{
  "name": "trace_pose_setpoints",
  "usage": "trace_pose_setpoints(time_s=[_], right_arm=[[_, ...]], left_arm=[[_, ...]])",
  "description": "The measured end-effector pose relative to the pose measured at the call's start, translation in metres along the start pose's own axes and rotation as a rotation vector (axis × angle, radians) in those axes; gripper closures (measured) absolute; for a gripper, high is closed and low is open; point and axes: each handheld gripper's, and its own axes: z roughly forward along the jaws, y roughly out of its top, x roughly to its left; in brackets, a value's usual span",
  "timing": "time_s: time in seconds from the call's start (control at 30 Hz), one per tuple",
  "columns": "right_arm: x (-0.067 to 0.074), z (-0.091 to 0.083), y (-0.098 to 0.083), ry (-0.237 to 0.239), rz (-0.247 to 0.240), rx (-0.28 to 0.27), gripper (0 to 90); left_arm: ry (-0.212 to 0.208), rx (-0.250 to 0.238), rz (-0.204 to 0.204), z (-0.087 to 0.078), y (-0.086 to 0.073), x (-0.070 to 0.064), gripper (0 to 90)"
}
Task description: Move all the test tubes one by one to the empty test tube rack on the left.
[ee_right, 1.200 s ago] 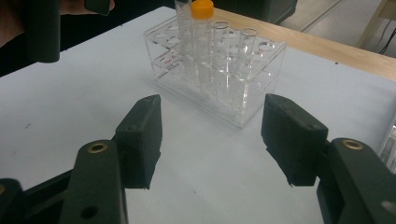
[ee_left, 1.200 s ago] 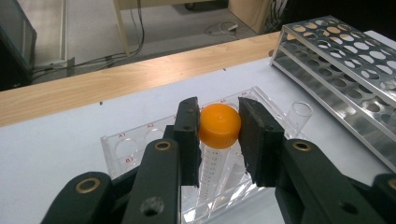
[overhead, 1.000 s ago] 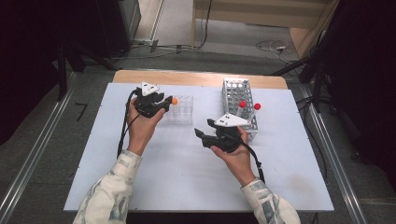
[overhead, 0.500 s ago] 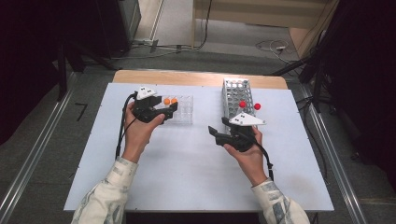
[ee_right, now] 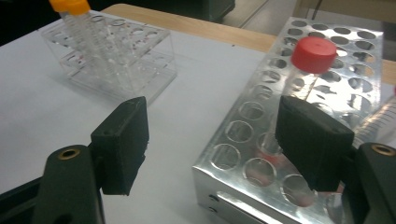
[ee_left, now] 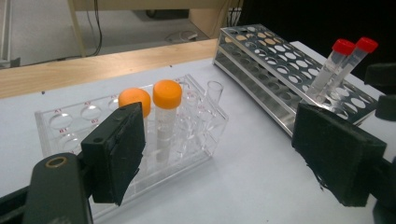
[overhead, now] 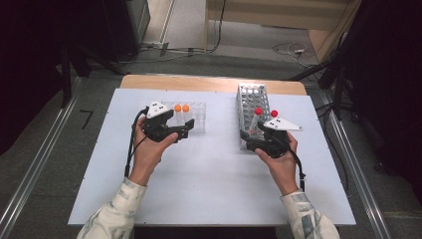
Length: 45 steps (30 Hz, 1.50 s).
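On the white table (overhead: 209, 174), the left gripper (overhead: 185, 130) sits just in front of a clear plastic rack (overhead: 196, 115) that holds two orange-capped tubes (overhead: 181, 108) standing upright side by side. Its jaws have just been opening and stand apart with nothing between them. Well to the right, a metal rack (overhead: 251, 99) carries two red-capped tubes (overhead: 259, 112), both leaning. The right gripper (overhead: 247, 138) rests at that rack's near end, its jaws having just been opening, wide apart and empty; in the right gripper view one red-capped tube rises just behind the right-hand jaw. Past the table's far wooden edge (overhead: 209, 82) lie floor cables (overhead: 291, 49)
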Motion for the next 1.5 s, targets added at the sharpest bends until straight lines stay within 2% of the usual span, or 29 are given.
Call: trace_pose_setpoints(time_s=[0.13, 0.23, 0.37, 0.57, 0.77, 0.97, 1.07, 1.23, 1.5], right_arm=[[-0.01, 0.004, 0.001, -0.026, 0.028, -0.008, 26.0], [-0.016, 0.012, -0.001, -0.046, 0.036, 0.012, 27.5], [-0.022, 0.022, -0.002, -0.073, 0.041, 0.009, 33.8], [-0.02, 0.03, 0.002, -0.108, 0.011, -0.003, 43.7], [-0.028, 0.04, 0.0, -0.135, 0.037, 0.016, 54.7], [-0.031, 0.045, -0.002, -0.147, 0.043, 0.011, 63.3], [-0.033, 0.045, -0.001, -0.144, 0.055, 0.005, 68.6], [-0.033, 0.04, 0.002, -0.137, 0.053, -0.014, 70.7], [-0.029, 0.022, 0.025, -0.14, 0.027, -0.065, 71.0]], left_arm=[[-0.004, 0.001, -0.005, 0.0, 0.0, 0.0, 16.6], [-0.009, 0.004, -0.004, 0.001, -0.001, -0.001, 15.7], [-0.02, 0.0, -0.01, 0.001, -0.001, -0.001, 14.9], [-0.025, -0.006, -0.017, 0.0, -0.001, -0.001, 14.5], [-0.031, -0.012, -0.023, -0.001, -0.001, -0.001, 13.6], [-0.031, -0.006, -0.021, 0.0, -0.002, -0.001, 13.4], [-0.029, -0.006, -0.021, 0.0, -0.002, -0.001, 13.4], [-0.029, -0.004, -0.021, 0.001, -0.003, -0.001, 13.4], [-0.019, 0.001, -0.019, 0.001, -0.003, -0.001, 13.5]])
